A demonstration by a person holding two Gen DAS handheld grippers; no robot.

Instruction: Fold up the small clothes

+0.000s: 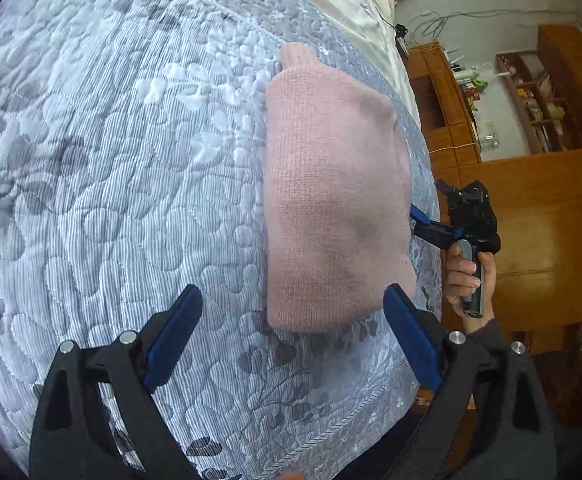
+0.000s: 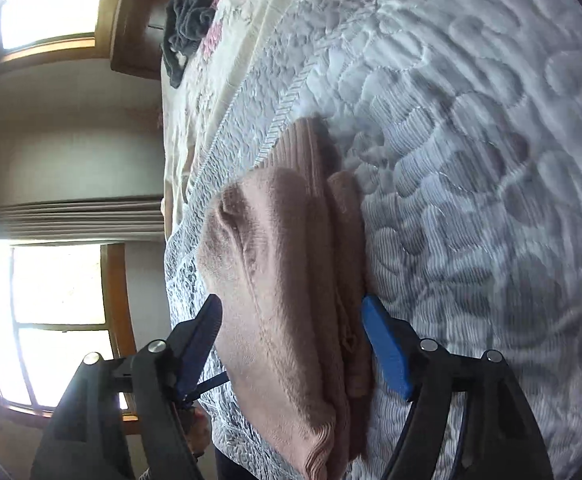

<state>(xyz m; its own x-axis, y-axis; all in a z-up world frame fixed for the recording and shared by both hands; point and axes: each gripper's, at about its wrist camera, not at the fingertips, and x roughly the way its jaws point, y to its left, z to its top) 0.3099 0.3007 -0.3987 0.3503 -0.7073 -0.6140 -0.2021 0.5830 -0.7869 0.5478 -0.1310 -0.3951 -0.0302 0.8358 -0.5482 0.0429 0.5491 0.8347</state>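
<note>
Left hand-held gripper [image 1: 293, 300] spread, right hand-held gripper [image 2: 291, 312] straddling folded pink sweater [image 1: 331, 200] lengthwise, spread

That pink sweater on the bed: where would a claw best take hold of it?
Probably the stacked edge of the pink sweater nearest the bed's side, coming in level from off the bed. The folded layers there form a thick lip that the open right claw already straddles; the flat top offers nothing to pinch.
</note>
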